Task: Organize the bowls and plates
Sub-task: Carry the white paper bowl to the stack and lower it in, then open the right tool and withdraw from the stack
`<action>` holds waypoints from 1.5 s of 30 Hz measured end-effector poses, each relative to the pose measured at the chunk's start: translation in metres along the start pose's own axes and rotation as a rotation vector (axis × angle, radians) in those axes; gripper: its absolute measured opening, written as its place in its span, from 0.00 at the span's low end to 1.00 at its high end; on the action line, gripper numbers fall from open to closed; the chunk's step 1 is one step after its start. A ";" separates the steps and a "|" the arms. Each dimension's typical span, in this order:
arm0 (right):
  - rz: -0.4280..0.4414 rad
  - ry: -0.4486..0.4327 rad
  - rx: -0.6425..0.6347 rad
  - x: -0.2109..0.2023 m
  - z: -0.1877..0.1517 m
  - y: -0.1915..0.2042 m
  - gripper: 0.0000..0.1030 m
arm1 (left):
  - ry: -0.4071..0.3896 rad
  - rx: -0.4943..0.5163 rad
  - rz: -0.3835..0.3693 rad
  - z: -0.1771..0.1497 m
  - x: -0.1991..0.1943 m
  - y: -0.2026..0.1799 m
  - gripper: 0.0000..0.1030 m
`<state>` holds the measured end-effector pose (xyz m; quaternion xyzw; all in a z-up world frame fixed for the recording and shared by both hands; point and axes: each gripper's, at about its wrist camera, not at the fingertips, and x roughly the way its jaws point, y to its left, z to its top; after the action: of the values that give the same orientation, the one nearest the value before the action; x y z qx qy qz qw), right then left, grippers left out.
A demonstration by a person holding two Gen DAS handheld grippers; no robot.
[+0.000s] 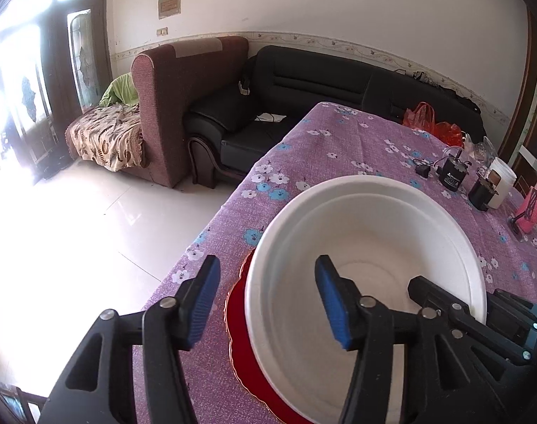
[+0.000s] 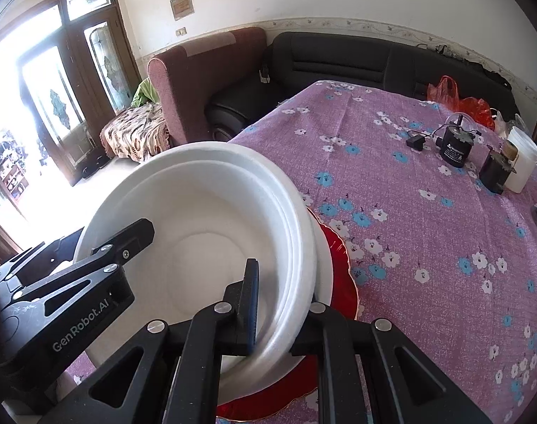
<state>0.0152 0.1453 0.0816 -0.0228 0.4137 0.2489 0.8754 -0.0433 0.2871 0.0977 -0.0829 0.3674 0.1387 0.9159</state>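
Note:
A stack of white foam bowls (image 1: pixel 367 247) sits over a red plate (image 1: pixel 240 321) with a scalloped edge near the table's front corner. My left gripper (image 1: pixel 268 300) is open, its fingers straddling the bowls' left rim, one finger inside and one outside. In the right wrist view the white bowls (image 2: pixel 205 219) are tilted, and my right gripper (image 2: pixel 286 318) is shut on their right rim. Below them lies the red plate (image 2: pixel 339 265). The left gripper's body shows inside the bowl on the left.
The table has a purple flowered cloth (image 2: pixel 427 194). At its far right stand two black motors (image 2: pixel 454 146), a white jar (image 2: pixel 523 162), a charger and red bags (image 1: pixel 431 122). A pink holder (image 1: pixel 531 212) stands at the right edge. Sofas and floor lie beyond the left edge.

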 end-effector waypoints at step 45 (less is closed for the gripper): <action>-0.055 -0.215 0.211 -0.063 -0.018 -0.047 0.73 | -0.124 -0.088 0.058 -0.029 -0.053 0.028 0.82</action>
<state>-0.0097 0.0734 0.1082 0.0850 0.3407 0.1809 0.9187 -0.1074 0.2966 0.1126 -0.1039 0.3056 0.1859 0.9280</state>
